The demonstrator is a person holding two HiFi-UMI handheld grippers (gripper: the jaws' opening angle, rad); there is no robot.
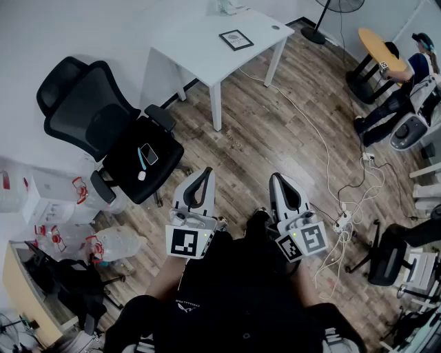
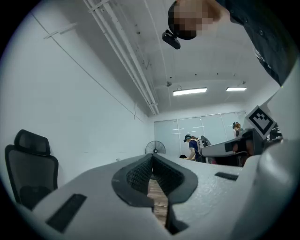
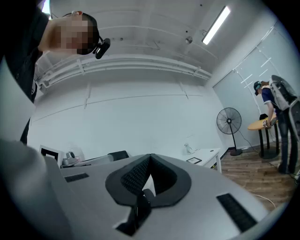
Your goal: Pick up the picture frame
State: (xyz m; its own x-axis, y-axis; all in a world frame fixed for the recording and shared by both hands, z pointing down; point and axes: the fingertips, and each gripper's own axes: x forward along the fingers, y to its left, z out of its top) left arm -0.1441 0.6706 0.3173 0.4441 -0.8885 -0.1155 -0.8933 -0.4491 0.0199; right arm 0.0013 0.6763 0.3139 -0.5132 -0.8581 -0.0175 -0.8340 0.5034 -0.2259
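While the picture frame [image 1: 236, 39] lies flat on the white desk [image 1: 200, 58] at the top centre of the head view, both grippers are held low over the wooden floor [image 1: 275, 131], well apart from it. The left gripper [image 1: 204, 172] has its jaws clenched together with nothing between them. The right gripper [image 1: 277, 178], beside it at lower centre, is likewise pressed closed and empty. Each points up the frame toward the desk.

A black office chair [image 1: 103, 131] stands at the left, with a phone [image 1: 148, 154] resting on its seat. White cables [image 1: 331, 172] trail across the boards at the right. At the upper right a second person [image 1: 413, 72] is beside a round wooden table [image 1: 377, 43], and a standing fan [image 1: 341, 5] rises near the desk's far corner. In the right gripper view the frame shows small on the desk, just right of centre.
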